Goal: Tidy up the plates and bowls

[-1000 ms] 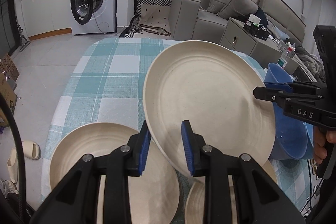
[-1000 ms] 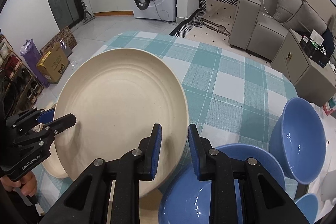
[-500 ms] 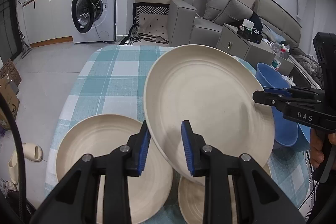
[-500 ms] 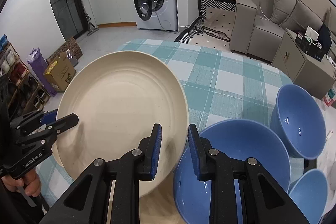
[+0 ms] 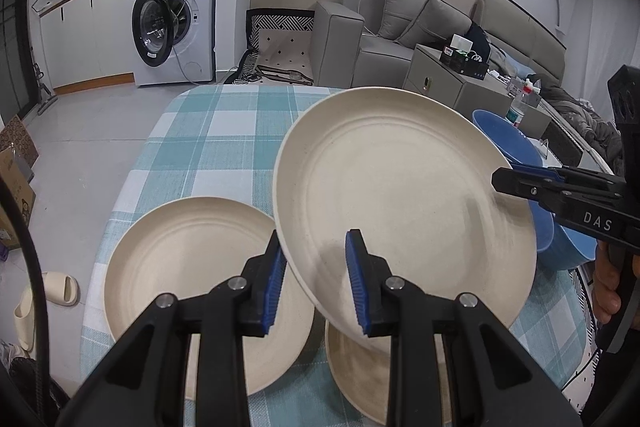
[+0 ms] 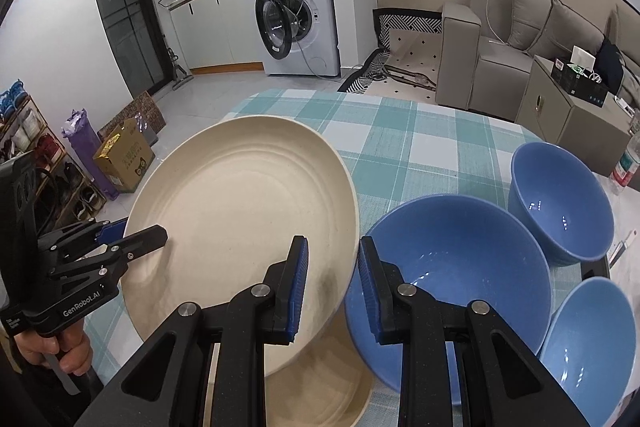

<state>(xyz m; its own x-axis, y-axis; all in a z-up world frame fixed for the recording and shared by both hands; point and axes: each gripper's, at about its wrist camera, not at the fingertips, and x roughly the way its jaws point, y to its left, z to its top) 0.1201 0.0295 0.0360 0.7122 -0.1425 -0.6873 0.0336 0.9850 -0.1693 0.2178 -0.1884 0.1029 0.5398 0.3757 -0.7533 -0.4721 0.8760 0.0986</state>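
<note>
plate (image 5: 404, 203), cream and ridged, hangs tilted above the desk (image 5: 208, 143), carried by both tools at once. the left tool (image 5: 316, 283) is clenched on the plate's near rim at the lower centre of the left wrist frame, one blue pad under the rim and one on its upper face. the right tool (image 6: 330, 281) is likewise clenched on the opposite rim, low in the centre of the right wrist frame; in the left wrist frame the same tool enters from the right edge and bites the rim there.

outward from the tools, a second cream plate (image 5: 188, 267) lies flat on the checked cloth at the lower left of the left wrist frame, and a third plate (image 5: 360, 379) sits directly under the lifted one at the bottom. three blue bowls crowd the right of the right wrist frame: a large bowl (image 6: 460, 287) just beside the right tool, a second bowl (image 6: 560, 203) above it, a third bowl (image 6: 588, 351) at the lower right.

risks, as i judge them: each grip covers only a thin strip of rim, so if the two hands drift apart or twist unevenly the plate could slip free and fall onto the plate beneath. the right tool is close to the large bowl, and a sideways swing could knock it. lowering the plate at this tilt could land an edge first and leave the stack off-centre.
</note>
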